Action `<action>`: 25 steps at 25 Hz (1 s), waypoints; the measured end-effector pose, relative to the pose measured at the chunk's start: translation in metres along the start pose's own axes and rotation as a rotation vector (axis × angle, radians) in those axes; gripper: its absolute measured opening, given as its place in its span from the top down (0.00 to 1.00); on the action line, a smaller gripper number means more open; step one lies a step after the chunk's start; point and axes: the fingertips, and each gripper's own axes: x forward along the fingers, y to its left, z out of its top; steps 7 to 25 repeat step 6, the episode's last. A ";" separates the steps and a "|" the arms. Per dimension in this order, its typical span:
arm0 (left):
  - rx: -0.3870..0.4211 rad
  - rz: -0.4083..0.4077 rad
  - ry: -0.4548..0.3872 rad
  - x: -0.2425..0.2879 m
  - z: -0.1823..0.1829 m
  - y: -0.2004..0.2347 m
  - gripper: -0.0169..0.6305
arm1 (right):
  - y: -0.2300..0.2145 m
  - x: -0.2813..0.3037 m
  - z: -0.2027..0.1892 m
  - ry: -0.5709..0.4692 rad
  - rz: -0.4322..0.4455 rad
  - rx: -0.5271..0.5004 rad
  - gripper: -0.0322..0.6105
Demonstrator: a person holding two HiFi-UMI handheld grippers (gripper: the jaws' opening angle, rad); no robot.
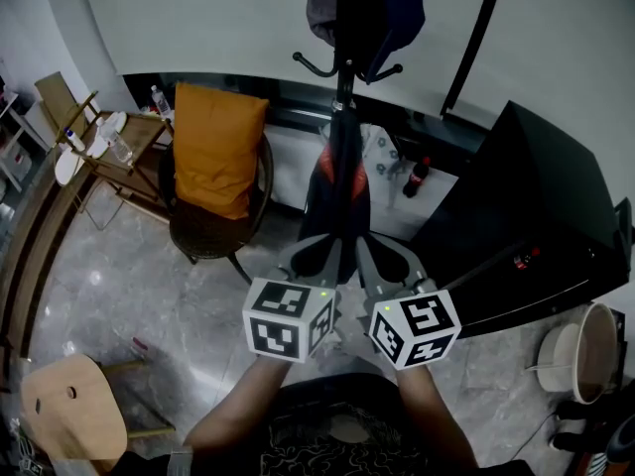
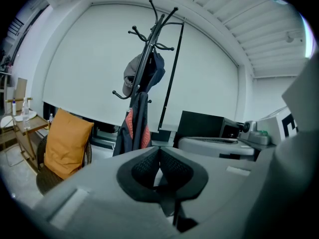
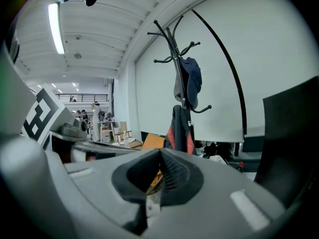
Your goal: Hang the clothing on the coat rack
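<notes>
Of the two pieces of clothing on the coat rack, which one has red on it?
The long dark jacket low on the coat rack has red panels. The grey and navy cap hanging above it shows no red.

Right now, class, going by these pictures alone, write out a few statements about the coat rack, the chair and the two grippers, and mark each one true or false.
1. A jacket hangs on the coat rack. True.
2. The cushion on the chair is blue. False: it is orange.
3. The left gripper is shut with nothing between its jaws. True.
4. The right gripper holds the jacket. False: it is shut and empty, and the jacket hangs on the rack ahead of it.
5. A cap hangs higher on the rack than the jacket. True.
</notes>
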 end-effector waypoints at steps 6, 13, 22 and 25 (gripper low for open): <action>0.002 0.005 -0.002 0.004 -0.001 0.004 0.96 | 0.000 0.004 -0.004 -0.003 0.004 0.002 0.95; 0.002 0.005 -0.002 0.004 -0.001 0.004 0.96 | 0.000 0.004 -0.004 -0.003 0.004 0.002 0.95; 0.002 0.005 -0.002 0.004 -0.001 0.004 0.96 | 0.000 0.004 -0.004 -0.003 0.004 0.002 0.95; 0.002 0.005 -0.002 0.004 -0.001 0.004 0.96 | 0.000 0.004 -0.004 -0.003 0.004 0.002 0.95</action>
